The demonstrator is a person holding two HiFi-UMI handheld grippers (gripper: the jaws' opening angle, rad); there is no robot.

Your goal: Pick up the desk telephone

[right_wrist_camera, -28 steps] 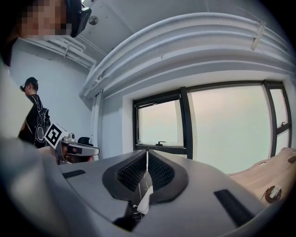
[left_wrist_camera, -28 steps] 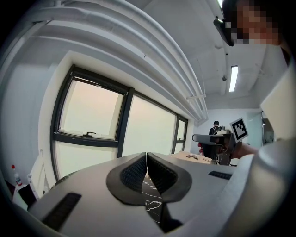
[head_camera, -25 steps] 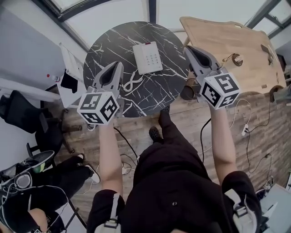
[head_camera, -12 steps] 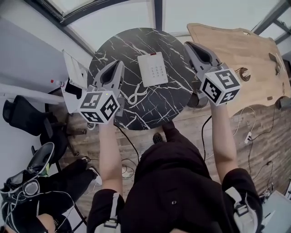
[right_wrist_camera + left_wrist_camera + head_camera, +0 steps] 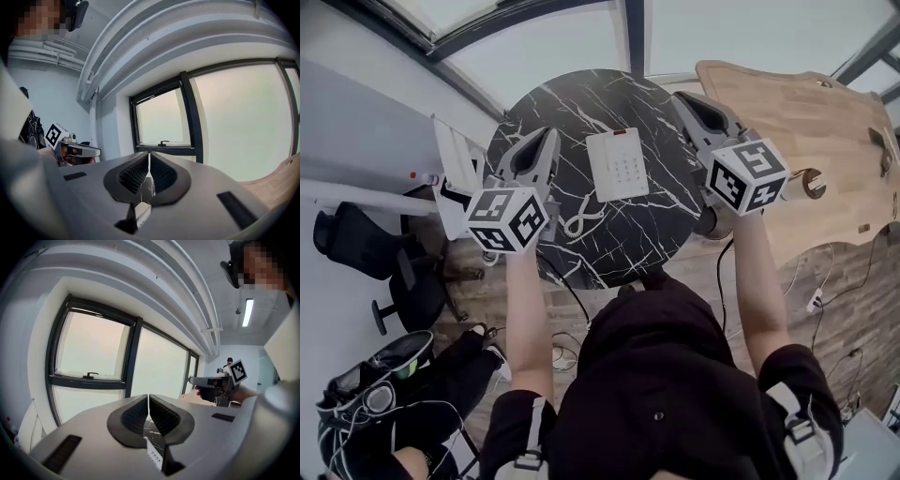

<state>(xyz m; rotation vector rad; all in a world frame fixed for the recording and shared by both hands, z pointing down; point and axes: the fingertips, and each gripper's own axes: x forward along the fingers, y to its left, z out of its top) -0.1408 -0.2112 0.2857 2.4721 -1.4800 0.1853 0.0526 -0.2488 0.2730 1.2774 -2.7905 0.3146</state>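
Note:
The white desk telephone lies flat on the round black marble table, and its coiled cord trails toward me. My left gripper hovers over the table's left part, left of the phone, shut and empty. To the right of the phone, over the table's right rim, my right gripper is shut and empty too. In the left gripper view the jaws meet, and a strip of the phone shows below them. The right gripper view shows closed jaws and a sliver of phone.
A light wooden table adjoins the round one on the right. A white panel leans at the table's left edge, with a black office chair beyond it. Bags and cables lie on the wooden floor. Windows face both grippers.
Both grippers have moved forward over the table, still shut, on either side of the telephone. The table sits lower in the head view. The phone has not moved.

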